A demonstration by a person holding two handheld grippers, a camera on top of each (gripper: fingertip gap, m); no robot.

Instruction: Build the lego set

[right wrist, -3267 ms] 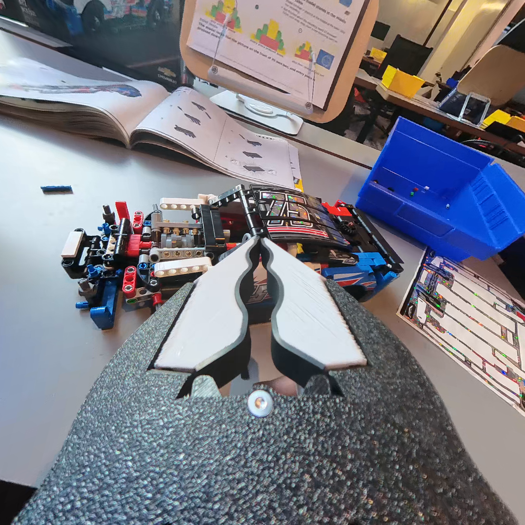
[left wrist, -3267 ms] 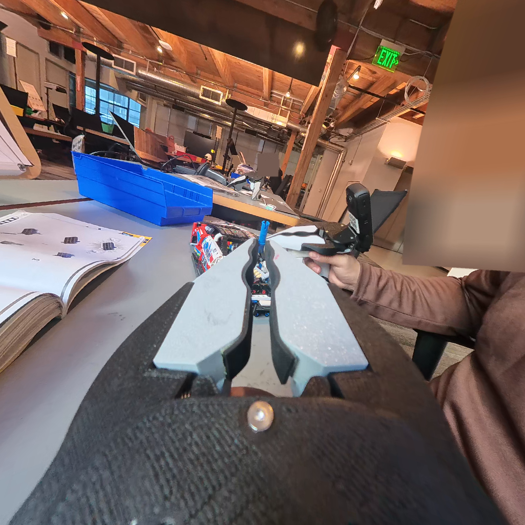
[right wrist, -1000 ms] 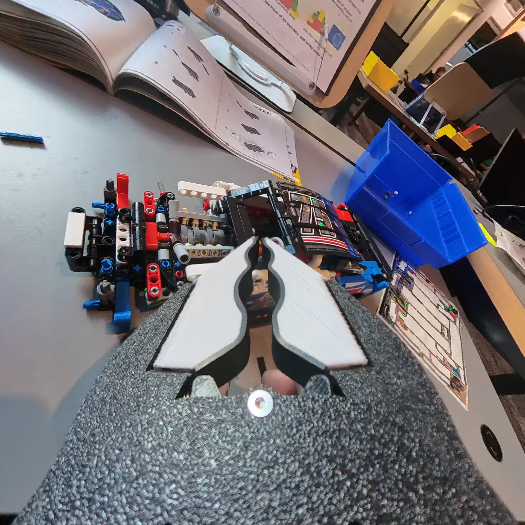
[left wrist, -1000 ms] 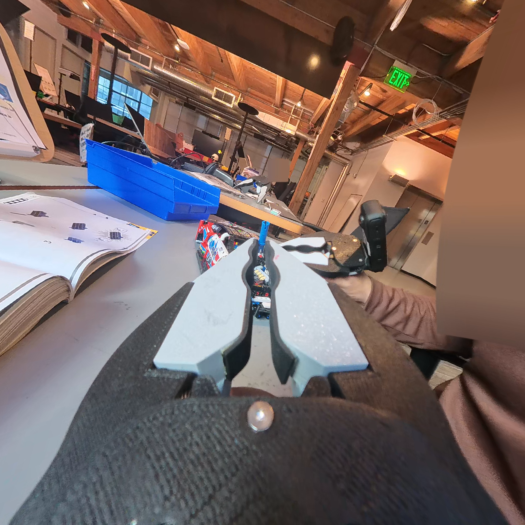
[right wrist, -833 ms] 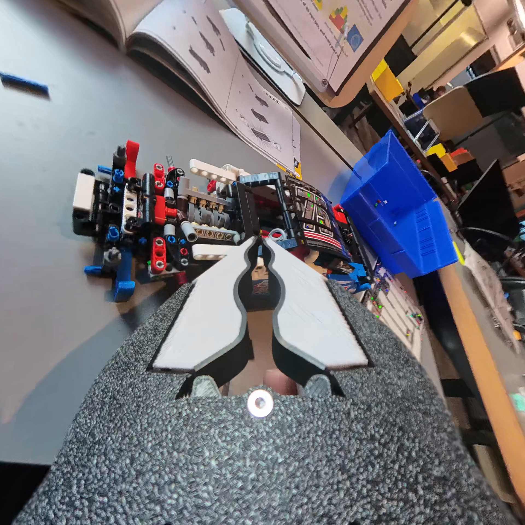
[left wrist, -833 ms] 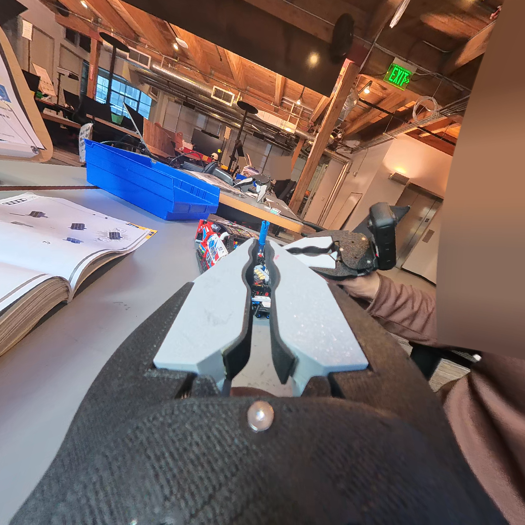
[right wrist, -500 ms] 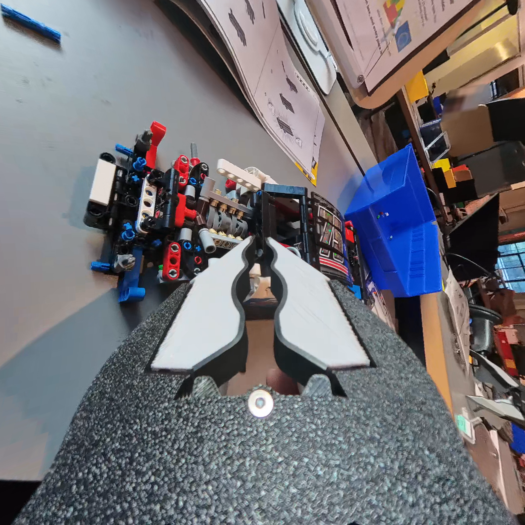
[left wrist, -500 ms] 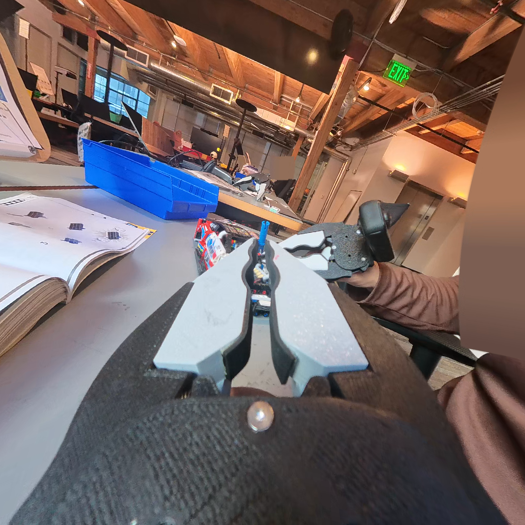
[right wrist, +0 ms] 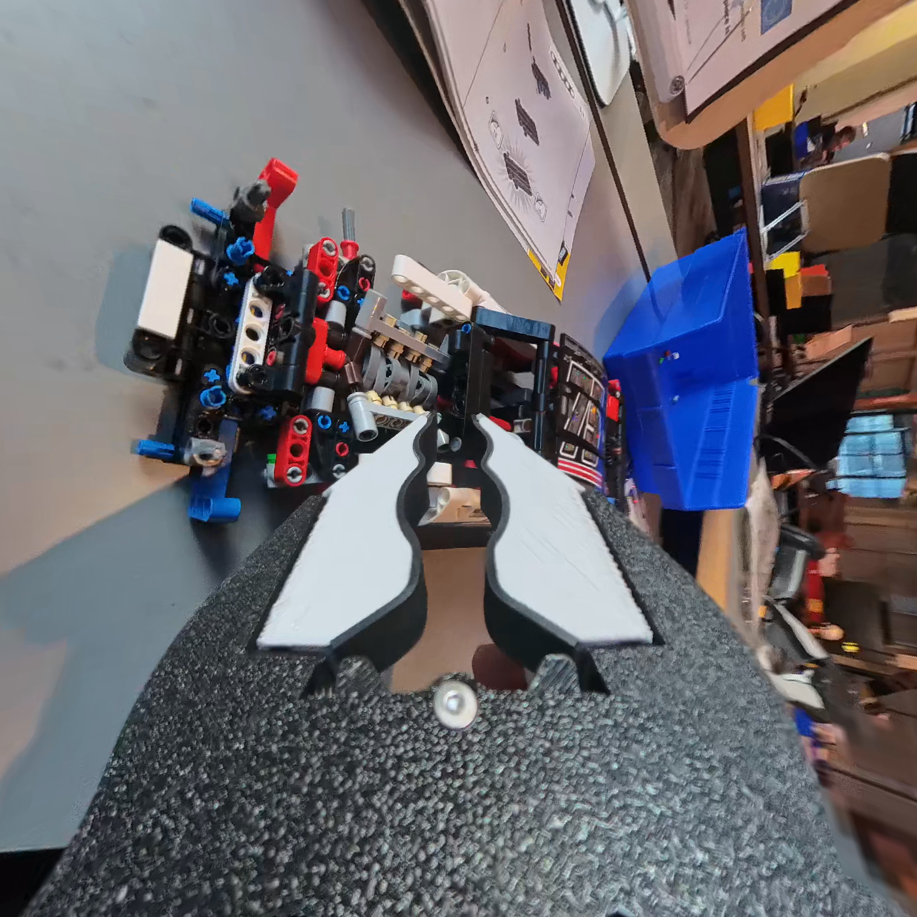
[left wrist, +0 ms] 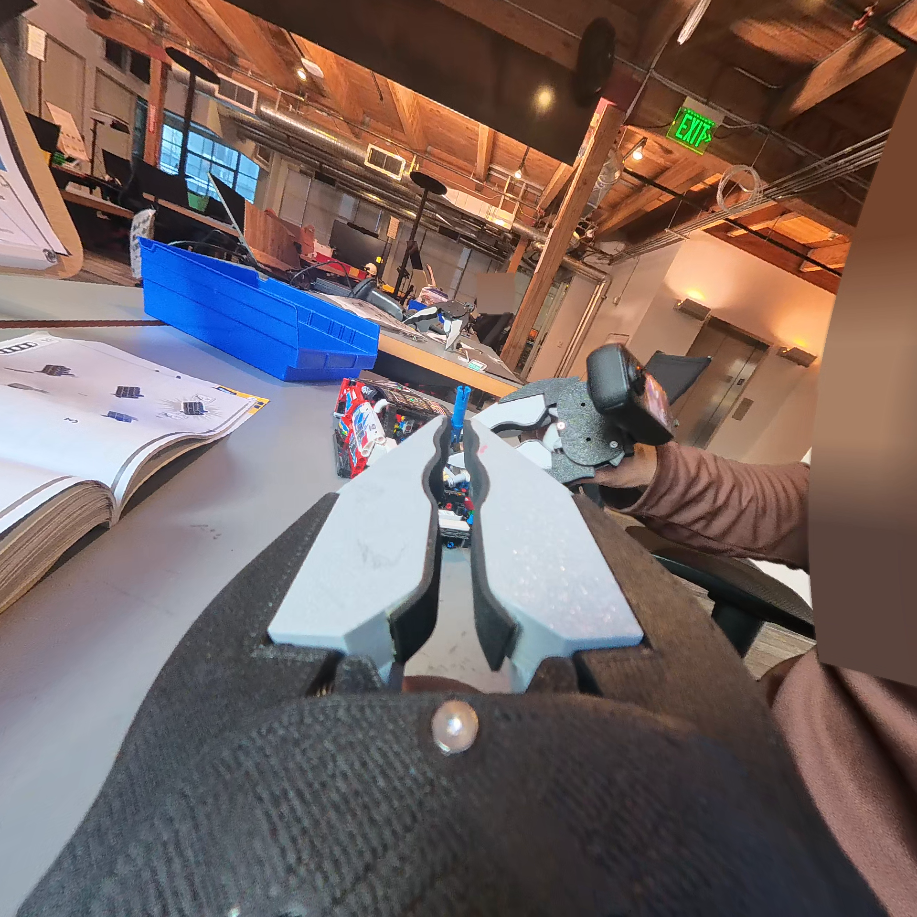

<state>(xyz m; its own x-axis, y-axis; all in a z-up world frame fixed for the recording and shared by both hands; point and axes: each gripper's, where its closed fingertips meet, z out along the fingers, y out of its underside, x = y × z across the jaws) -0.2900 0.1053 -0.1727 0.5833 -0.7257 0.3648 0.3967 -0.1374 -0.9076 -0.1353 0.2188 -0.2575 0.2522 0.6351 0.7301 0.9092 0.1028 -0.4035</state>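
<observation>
We see the left hand-held gripper pinching a blue pin; the right hand-held gripper (slightly parted) holds nothing, near the car

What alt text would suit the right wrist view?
The right gripper, slightly open, reaches a half-built lego car on a grey table. The view is rolled sideways, with an open instruction booklet and a blue bin beyond.

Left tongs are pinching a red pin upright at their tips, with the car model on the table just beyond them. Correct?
Not quite: the pin is blue, not red, as the left wrist view shows. The left tongs do pinch it upright at their tips, and the car model sits on the table just beyond.
</observation>
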